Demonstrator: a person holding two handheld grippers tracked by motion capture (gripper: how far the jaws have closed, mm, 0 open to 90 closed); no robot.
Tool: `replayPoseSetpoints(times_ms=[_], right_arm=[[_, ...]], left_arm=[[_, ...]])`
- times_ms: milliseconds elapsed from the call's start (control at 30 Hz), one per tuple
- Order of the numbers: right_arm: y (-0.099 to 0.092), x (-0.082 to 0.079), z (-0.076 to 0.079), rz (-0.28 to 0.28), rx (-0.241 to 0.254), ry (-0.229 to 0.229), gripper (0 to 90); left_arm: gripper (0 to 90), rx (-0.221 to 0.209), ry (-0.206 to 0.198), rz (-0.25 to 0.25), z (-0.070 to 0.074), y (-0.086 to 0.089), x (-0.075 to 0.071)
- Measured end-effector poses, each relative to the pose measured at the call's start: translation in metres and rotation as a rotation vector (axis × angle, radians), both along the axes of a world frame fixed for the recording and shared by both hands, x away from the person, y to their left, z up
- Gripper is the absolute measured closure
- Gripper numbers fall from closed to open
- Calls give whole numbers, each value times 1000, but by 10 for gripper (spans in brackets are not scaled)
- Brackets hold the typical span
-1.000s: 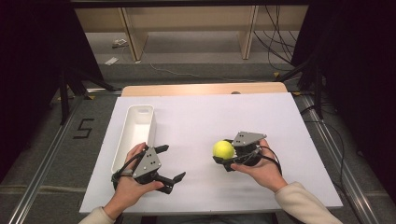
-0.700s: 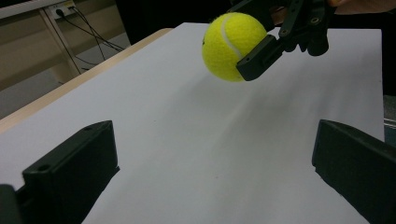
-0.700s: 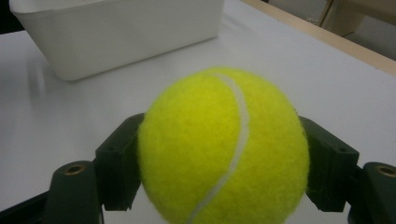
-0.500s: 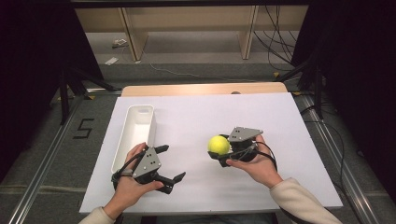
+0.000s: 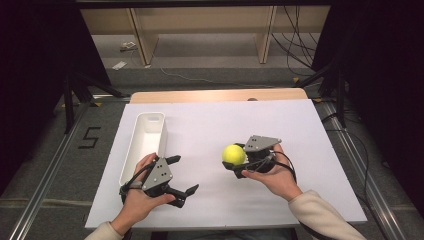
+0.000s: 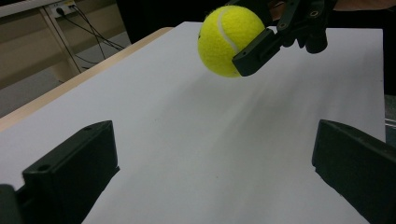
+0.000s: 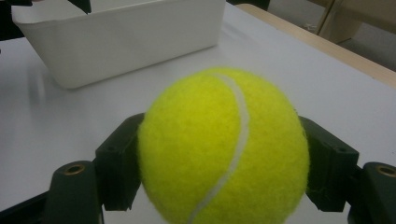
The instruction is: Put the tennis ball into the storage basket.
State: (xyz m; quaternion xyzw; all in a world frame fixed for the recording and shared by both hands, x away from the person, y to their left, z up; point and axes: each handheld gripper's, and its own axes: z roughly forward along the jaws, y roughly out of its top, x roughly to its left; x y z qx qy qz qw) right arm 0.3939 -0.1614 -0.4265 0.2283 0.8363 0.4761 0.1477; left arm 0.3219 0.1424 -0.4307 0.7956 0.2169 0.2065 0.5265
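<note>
— From above, where was the ball (image 5: 233, 154)?
— Yellow-green, clamped in my right gripper (image 5: 235, 162) over the white table (image 5: 210, 125), right of the bin (image 5: 145, 145). My left gripper (image 5: 181, 175) stood spread, holding nothing.
— And from the grippers?
— Left view: it hung off the table. Right view: fuzzy felt, one white seam, jaws pressing both sides.

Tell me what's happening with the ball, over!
Right gripper shut on fuzzy yellow tennis ball, lifted off the table. Left gripper open. Long white plastic bin ahead, path clear.
</note>
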Motion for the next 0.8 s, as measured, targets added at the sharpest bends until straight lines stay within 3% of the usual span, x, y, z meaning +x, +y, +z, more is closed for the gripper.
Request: replayPoseSetpoints(times_ms=[800], right_arm=[[1,0,-2,4,-3,3,267]], left_arm=[[0,-2,0,2,0,1,0]])
